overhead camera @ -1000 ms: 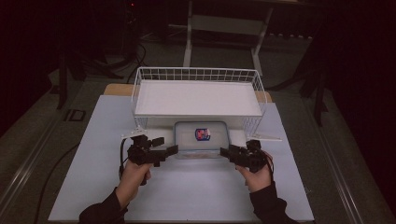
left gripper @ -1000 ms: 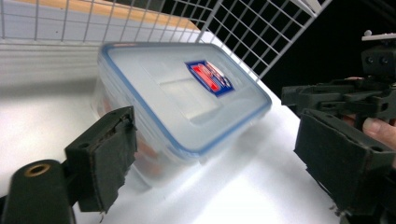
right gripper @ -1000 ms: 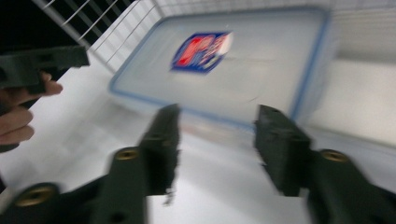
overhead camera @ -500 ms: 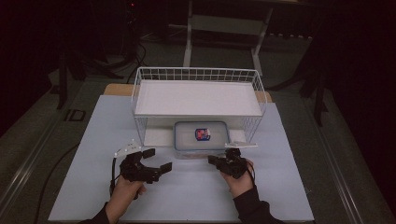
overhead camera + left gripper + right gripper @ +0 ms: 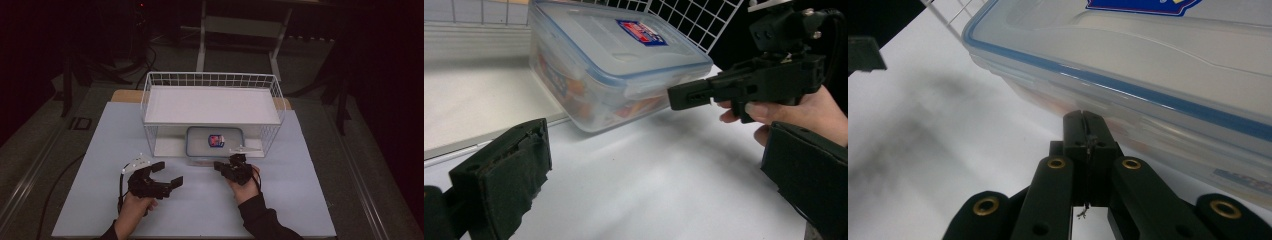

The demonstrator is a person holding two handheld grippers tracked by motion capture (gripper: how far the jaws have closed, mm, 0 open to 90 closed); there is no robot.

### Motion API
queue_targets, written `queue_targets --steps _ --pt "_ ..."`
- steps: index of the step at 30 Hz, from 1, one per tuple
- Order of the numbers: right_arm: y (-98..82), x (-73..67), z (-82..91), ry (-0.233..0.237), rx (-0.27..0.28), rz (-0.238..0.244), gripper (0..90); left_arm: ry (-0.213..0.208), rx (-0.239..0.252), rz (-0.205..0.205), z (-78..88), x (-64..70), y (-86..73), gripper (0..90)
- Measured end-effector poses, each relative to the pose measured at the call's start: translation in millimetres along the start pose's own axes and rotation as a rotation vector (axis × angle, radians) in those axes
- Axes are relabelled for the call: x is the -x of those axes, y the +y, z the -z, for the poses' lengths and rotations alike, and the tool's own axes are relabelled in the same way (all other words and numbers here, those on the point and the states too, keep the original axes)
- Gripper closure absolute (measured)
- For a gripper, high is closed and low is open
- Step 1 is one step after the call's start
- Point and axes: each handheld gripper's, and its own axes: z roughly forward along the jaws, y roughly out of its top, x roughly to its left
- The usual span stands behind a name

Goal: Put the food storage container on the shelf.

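Both your grippers rest low in the frame, before the container.
Your left gripper [image 5: 167,176] has jaws spread wide; your right gripper [image 5: 220,166] has jaws pressed together, empty. At centre, the lidded plastic container [image 5: 215,142] sits under the wire rack [image 5: 210,80] on the surface [image 5: 310,200].

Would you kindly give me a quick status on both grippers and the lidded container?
Left gripper open, empty. Right gripper shut, empty, tips near the container. Container lidded, under the wire rack. Nothing between.
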Motion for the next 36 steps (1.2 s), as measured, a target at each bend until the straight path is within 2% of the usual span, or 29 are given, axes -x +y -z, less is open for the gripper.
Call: queue_targets --steps 3,5,13,21,29,31,36 --pt "5.4 3.1 -4.4 -0.006 0.006 -0.011 89.9 -0.002 -0.003 0.001 -0.2 0.0 -0.3 0.0" --pt "7.9 4.2 -6.8 -0.016 0.010 -0.011 89.9 -0.022 -0.006 0.014 -0.1 -0.2 -0.1 0.0" --pt "18.3 10.3 -17.8 -0.040 0.022 -0.028 89.9 0.003 0.001 -0.011 0.3 1.5 -1.5 0.0" --pt "30.7 19.0 -25.8 -0.066 0.034 -0.045 89.9 0.006 0.011 -0.009 1.5 1.9 -2.5 0.0" --pt "38.1 25.3 -31.0 -0.074 0.050 -0.068 89.9 0.001 0.010 -0.006 1.9 1.9 -2.9 0.0" --pt "40.7 27.4 -32.5 -0.066 0.049 -0.094 89.9 -0.002 0.007 -0.005 1.9 1.6 -3.3 0.0" --pt "41.4 24.5 -35.7 -0.063 0.044 -0.079 89.9 0.001 0.005 -0.008 1.9 1.5 -3.5 0.0"
